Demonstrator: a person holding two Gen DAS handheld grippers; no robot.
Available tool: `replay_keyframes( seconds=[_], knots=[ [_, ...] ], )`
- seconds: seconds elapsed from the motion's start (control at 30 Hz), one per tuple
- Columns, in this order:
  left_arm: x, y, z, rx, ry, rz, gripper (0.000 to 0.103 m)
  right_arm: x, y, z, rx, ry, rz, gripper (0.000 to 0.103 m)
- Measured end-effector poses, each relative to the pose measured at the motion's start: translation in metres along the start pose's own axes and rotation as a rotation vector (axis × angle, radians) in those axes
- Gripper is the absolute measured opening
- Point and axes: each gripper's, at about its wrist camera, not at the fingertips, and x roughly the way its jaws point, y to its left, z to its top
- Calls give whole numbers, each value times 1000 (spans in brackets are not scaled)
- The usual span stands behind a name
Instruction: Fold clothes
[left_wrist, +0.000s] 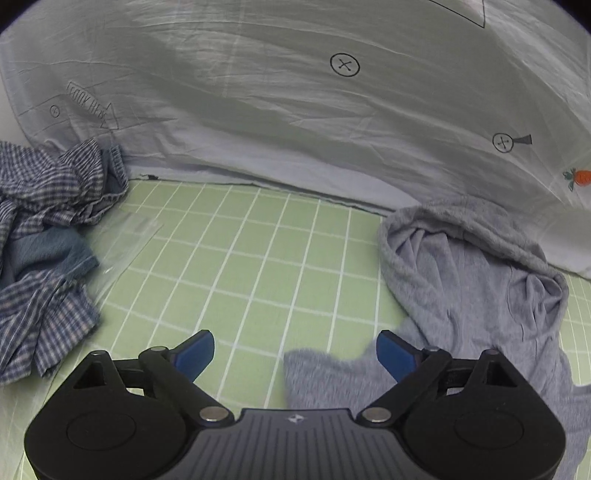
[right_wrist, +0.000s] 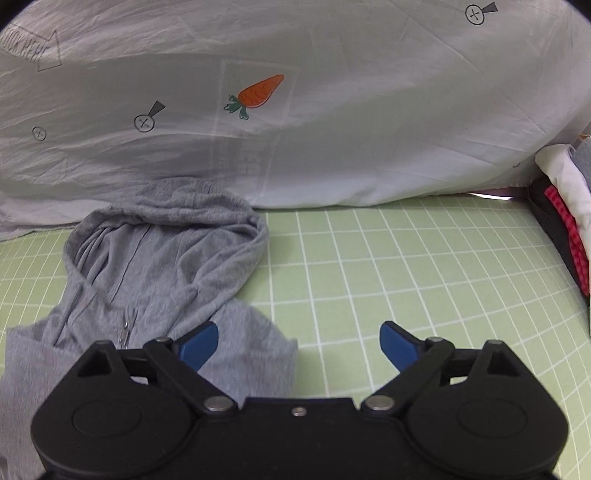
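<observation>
Both the left gripper (left_wrist: 295, 354) and right gripper (right_wrist: 299, 345) are gaping empty; the grey hoodie (right_wrist: 155, 266) is lying seemingly part-folded; the checked clothes (left_wrist: 48, 221) are waiting crumpled.

One grey hoodie (right_wrist: 155, 266), one checked garment (left_wrist: 44, 229) in a heap, two tools (left_wrist: 295, 354) (right_wrist: 299, 347), one white sheet (right_wrist: 369, 129).

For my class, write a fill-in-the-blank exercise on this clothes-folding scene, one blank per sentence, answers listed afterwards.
1. The hoodie lying on the mat is ____ in colour.
2. The white sheet bears a printed orange ____.
3. The mat under the clothes is ____ with white grid lines.
4. The jaws of the right gripper stand ____, holding nothing.

Answers: grey; carrot; green; open
</observation>
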Motion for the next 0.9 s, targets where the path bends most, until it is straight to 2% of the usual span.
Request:
replay_keyframes(
  seconds=[0.17,0.33,0.5,0.63,0.73,0.9],
  knots=[
    [41,-20,35,17,-26,-45,95,49,2,35,-2,-7,-11,96],
    [77,-34,53,53,-25,-84,95,98,8,58,-27,13,-8,96],
    [101,-46,58,102,-7,-18,95,129,15,62,-89,44,-43,96],
    [112,-46,60,134,8,48,95,134,7,66,-76,44,-50,96],
    [108,-40,59,104,-2,51,95,128,2,67,-64,26,-54,96],
    [67,-29,56,37,-89,66,95,101,-5,65,-37,-33,-68,96]
  ],
)
